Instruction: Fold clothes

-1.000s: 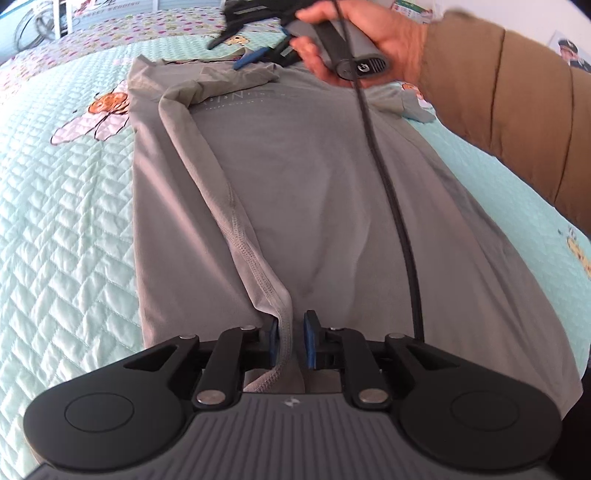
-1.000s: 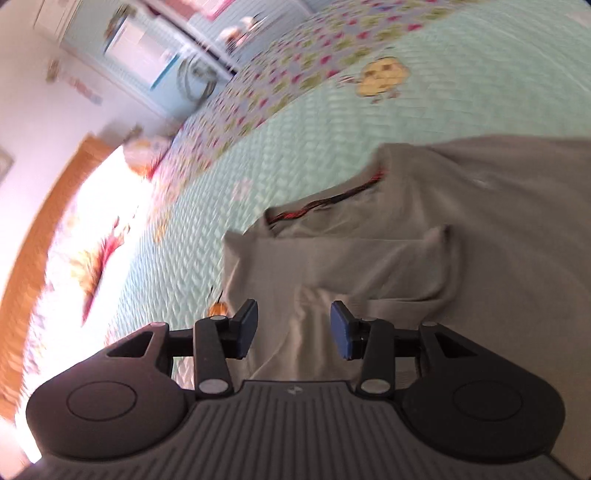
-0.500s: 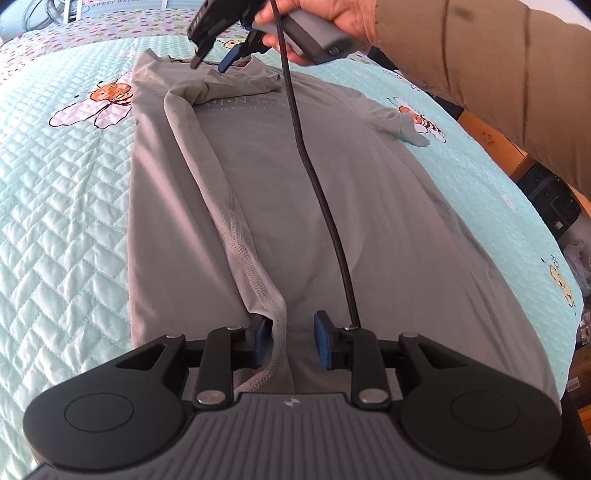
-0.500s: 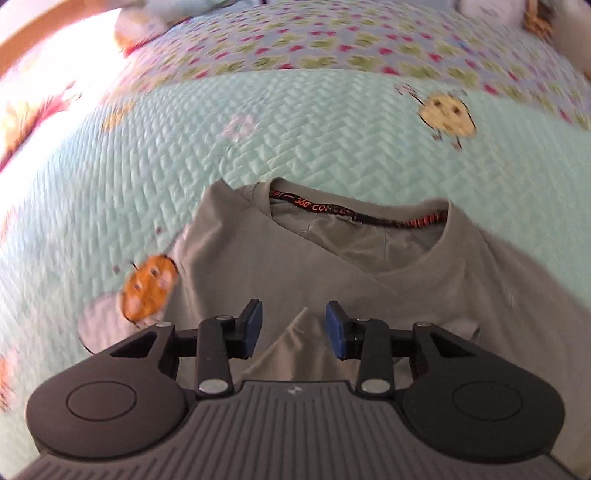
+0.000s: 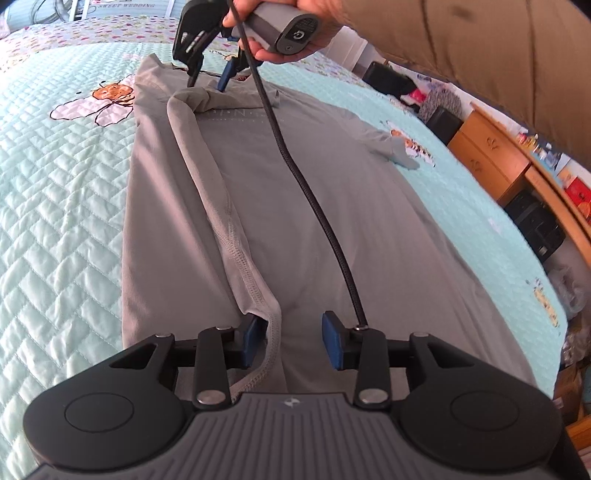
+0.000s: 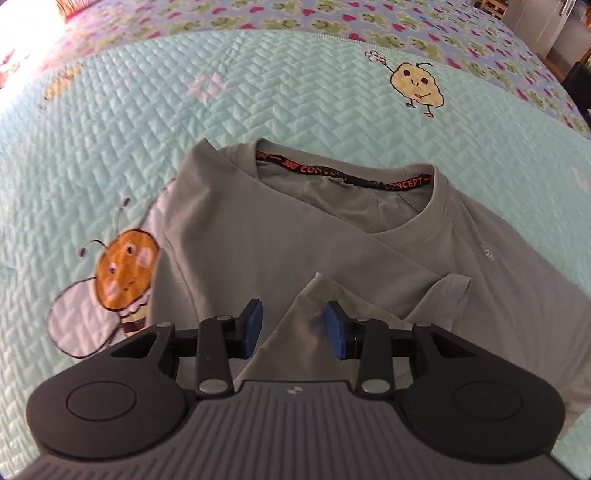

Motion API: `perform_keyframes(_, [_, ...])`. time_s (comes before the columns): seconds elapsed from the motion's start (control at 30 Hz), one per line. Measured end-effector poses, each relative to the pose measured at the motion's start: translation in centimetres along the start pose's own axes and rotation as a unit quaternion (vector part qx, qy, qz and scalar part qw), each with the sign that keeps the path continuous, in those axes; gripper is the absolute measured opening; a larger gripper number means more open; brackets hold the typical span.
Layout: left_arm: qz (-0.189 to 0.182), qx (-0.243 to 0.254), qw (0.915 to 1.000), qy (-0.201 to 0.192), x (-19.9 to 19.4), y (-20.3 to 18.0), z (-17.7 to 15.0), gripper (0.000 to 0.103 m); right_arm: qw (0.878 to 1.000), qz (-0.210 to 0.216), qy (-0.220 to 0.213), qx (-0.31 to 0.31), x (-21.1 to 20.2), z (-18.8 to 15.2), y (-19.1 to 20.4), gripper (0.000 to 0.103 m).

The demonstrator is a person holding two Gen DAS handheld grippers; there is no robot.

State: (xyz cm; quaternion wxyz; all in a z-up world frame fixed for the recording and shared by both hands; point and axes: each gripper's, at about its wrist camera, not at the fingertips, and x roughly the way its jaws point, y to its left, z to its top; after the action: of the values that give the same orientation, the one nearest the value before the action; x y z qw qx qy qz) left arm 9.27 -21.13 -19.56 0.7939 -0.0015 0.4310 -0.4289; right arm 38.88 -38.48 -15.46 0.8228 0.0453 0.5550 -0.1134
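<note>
Left wrist view: we see the grey T-shirt (image 5: 332,206) lying flat on the quilted mint bedspread (image 5: 55,206) of the bed, its hem nearest the camera and its collar at the far end. One side panel is folded inward, and its stitched edge (image 5: 236,251) runs from the collar region down to the left gripper (image 5: 291,339). We note that these fingers have just been opening; they now stand spread, with the folded edge passing between them, close against the left blue pad (image 5: 253,338) and clear of the right one. Nothing is pinched.

At the far end a person's hand (image 5: 280,22), in a tan padded sleeve (image 5: 480,44), carries the right gripper (image 5: 208,79) above the collar region. A black cable (image 5: 306,184) trails from it across the shirt toward the left gripper.

Right wrist view: we see the right gripper (image 6: 293,325) pointing down at the folded shoulder area, the neckline with its black printed tape (image 6: 343,177) beyond the fingers. These fingers have just been closing, yet they remain apart; a raised corner of grey fabric (image 6: 314,295) sits between the pads, and we cannot tell whether either pad touches it. A cartoon bee print (image 6: 125,266) lies left of the fingers.
</note>
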Motion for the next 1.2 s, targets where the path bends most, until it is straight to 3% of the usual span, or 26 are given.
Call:
perform_keyframes(0.1, [-0.008,-0.001,1.0000,-0.004,0.1,0.1,-0.1,0.038,1.000,-0.013,0.003,0.005,0.6,0.0,0.2,0.029])
perform_keyframes(0.23, [-0.019,-0.008,0.9998,-0.007,0.2,0.4,0.0,0.038,1.000,-0.019,-0.002,0.017,0.4,-0.1,0.0,0.010])
perform_keyframes(0.47, [-0.020,-0.017,0.9996,-0.007,-0.2,0.6,0.0,0.038,0.996,0.020,-0.042,0.077,-1.4,-0.9,-2.5,0.000])
perform_keyframes(0.7, [0.016,0.040,0.9991,-0.006,-0.7,-1.2,-0.2,0.036,0.975,0.096,-0.107,0.168,-4.4,-4.0,-9.5,0.000])
perform_keyframes(0.83, [0.040,0.055,0.9977,0.000,-0.4,-1.6,-0.4,0.036,0.970,0.131,-0.116,0.167,-5.2,-6.2,-12.6,0.004])
perform_keyframes(0.9, [0.042,0.045,0.9981,-0.002,-0.2,-1.3,-0.6,0.037,0.969,0.147,-0.122,0.158,-5.1,-6.1,-12.5,0.008])
perform_keyframes(0.97, [0.044,0.045,0.9980,-0.004,-0.1,-1.3,-0.5,0.037,0.969,0.154,-0.122,0.152,-4.8,-5.2,-11.8,0.028])
perform_keyframes(1.0, [0.044,0.042,0.9981,-0.005,0.0,-1.3,-0.4,0.037,0.968,0.161,-0.112,0.154,-4.4,-4.6,-11.3,0.031])
perform_keyframes(1.07, [0.042,0.037,0.9984,-0.007,0.1,-1.1,-0.4,0.037,0.970,0.167,-0.091,0.153,-3.5,-3.4,-9.9,0.034])
perform_keyframes(1.2, [0.027,0.026,0.9992,-0.013,0.2,-0.5,-0.3,0.038,0.982,0.112,-0.082,0.125,-2.0,-1.3,-6.5,0.033])
